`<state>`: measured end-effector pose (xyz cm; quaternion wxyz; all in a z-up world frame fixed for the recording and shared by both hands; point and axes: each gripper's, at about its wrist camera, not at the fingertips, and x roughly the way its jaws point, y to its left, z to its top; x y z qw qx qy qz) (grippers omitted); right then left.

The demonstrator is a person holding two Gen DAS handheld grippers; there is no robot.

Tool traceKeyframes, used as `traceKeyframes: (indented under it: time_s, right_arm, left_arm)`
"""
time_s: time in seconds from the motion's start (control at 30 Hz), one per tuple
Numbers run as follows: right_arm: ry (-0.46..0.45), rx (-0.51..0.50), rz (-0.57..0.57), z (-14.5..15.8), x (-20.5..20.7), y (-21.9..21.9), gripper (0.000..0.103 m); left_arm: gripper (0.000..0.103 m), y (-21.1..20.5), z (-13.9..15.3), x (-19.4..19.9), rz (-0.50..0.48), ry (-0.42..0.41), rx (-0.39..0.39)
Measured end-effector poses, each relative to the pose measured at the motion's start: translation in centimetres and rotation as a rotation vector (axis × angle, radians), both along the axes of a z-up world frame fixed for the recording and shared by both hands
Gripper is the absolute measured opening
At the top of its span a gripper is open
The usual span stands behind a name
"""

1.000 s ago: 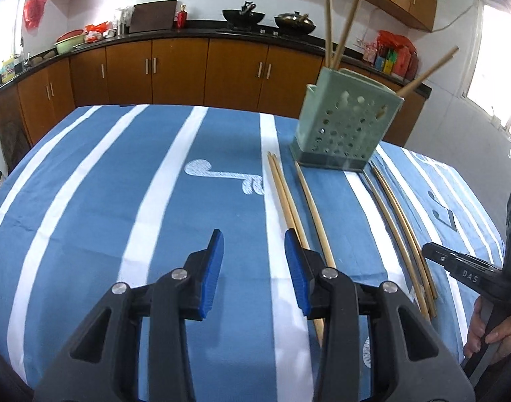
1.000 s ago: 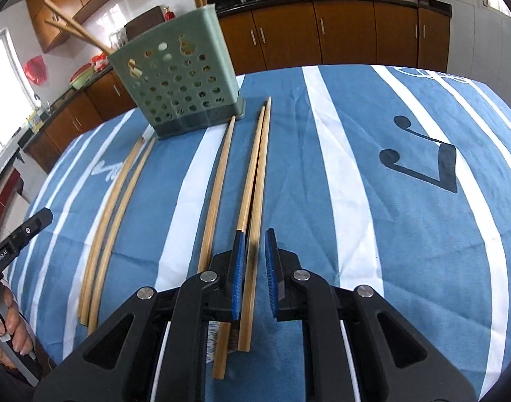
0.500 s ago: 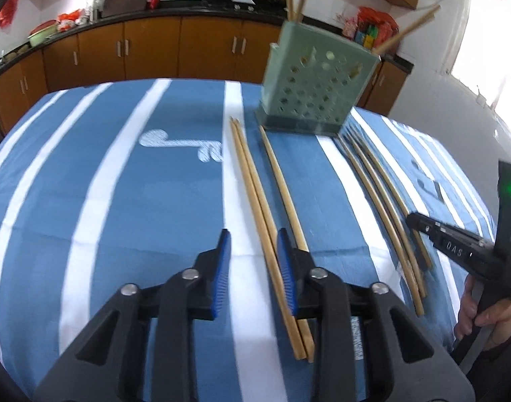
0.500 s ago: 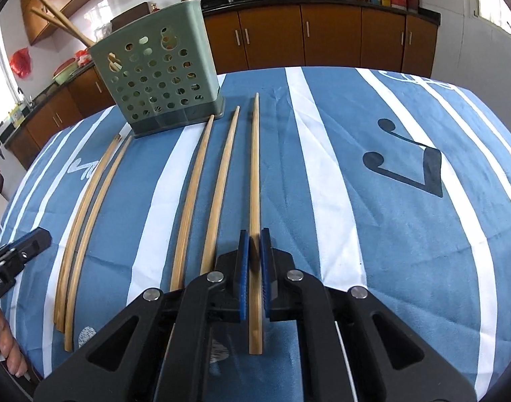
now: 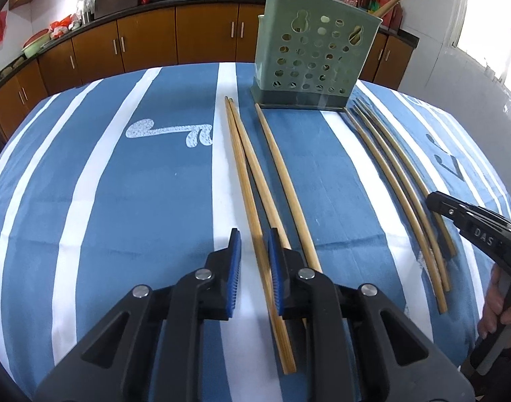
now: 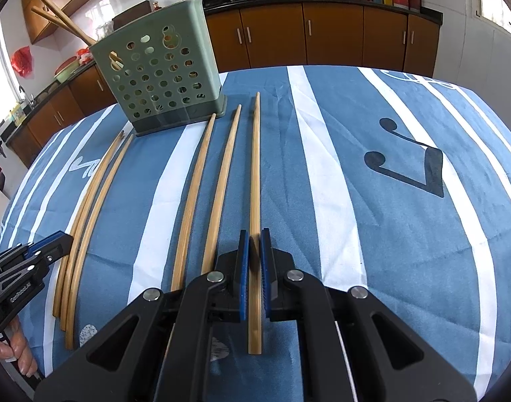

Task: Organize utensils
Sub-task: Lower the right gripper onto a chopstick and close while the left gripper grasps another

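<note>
Since a second ago, the left gripper (image 5: 253, 264) has slid across the blue-and-white striped tabletop (image 5: 138, 201) until its jaws, narrowed from a wide spread to a moderate gap, straddle one stick of the leftmost pair of long wooden chopsticks (image 5: 245, 181), not yet pinching it. The right gripper (image 6: 252, 261) has meanwhile pulled its stick clear of its neighbour.

Low in the right wrist view, those jaws stand nearly closed on the single straight wooden chopstick (image 6: 254, 174), gripping it near its thick end; whether it is lifted off the cloth cannot be told. Beside it to the left lie two more loose wooden chopsticks (image 6: 205, 184), then the pair near the left edge.

Farther back, in the upper middle of both views, stands the pale green perforated plastic utensil holder (image 6: 158, 80), upright, with several chopsticks already leaning inside.

The step in hand looks like picking up: one stick secured on the right, one being framed on the left. Next, the left jaws need to close squarely on a stick, then each must be raised, tipped upright and lowered into the holder's open top.
</note>
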<state>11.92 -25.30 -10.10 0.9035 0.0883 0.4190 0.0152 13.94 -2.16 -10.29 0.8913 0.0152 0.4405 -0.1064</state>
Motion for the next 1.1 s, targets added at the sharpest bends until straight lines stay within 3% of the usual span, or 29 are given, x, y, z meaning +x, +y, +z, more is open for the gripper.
traceKeyframes:
  time_s: [0.1, 0.2, 0.5, 1.1]
  right_arm:
    - [-0.004, -0.011, 0.004, 0.0, 0.0, 0.1, 0.008]
    - [-0.003, -0.028, 0.013, 0.0, 0.4, 0.3, 0.008]
    - [-0.004, -0.051, -0.019, 0.1, 2.4, -0.6, 0.008]
    - [-0.010, -0.055, -0.025, 0.0, 2.6, -0.7, 0.008]
  left_arm:
    - [0.010, -0.1, -0.1, 0.3, 0.013, -0.012, 0.022]
    - [0.008, 0.7, -0.1, 0.9, 0.035, -0.006, 0.001]
    - [0.008, 4.4, 0.1, 3.7, 0.133, 0.002, -0.008]
    - [0.010, 5.2, -0.2, 3.6, 0.131, -0.008, -0.069]
